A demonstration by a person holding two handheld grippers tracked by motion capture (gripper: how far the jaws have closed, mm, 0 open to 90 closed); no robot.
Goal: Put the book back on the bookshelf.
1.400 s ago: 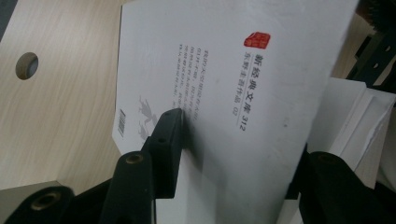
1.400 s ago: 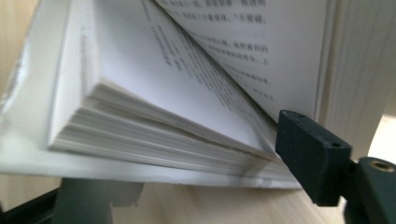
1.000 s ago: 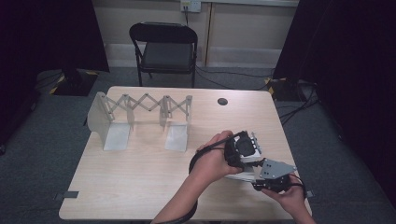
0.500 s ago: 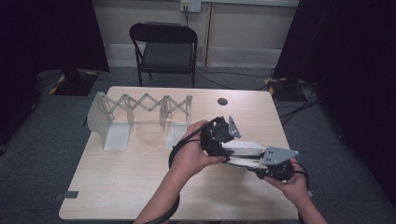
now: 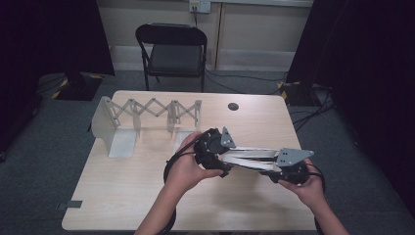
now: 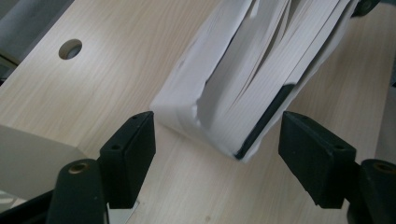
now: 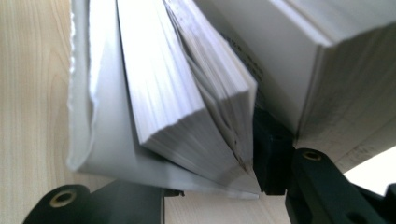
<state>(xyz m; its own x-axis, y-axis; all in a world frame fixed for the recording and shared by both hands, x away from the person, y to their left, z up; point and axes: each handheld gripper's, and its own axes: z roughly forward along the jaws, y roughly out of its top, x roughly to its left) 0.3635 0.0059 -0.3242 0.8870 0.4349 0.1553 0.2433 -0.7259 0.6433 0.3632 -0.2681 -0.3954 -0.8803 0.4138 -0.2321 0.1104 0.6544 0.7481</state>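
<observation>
A thick white book (image 5: pixel 252 157) lies slanted over the table's right half, between the two grippers. My right gripper (image 5: pixel 291 166) is shut on its near end. In the right gripper view its jaws (image 7: pixel 205 182) have just been closing and now pinch the cover and a wad of fanned pages (image 7: pixel 187 116). My left gripper (image 5: pixel 215 147) is at the book's other end. Its jaws (image 6: pixel 219 154) have just been opening. They straddle the book's corner (image 6: pixel 233 107) and the pads stand off it.
A white accordion book rack (image 5: pixel 147 117) with upright end plates stands at the table's back left. A cable hole (image 5: pixel 233 106) is in the light wood tabletop (image 5: pixel 122 196). A black folding chair (image 5: pixel 173 46) stands behind the table.
My left gripper has slid leftward away from the right one, and its jaws have parted. The white book now shows stretched between the two grippers. The right hand has lifted slightly.
</observation>
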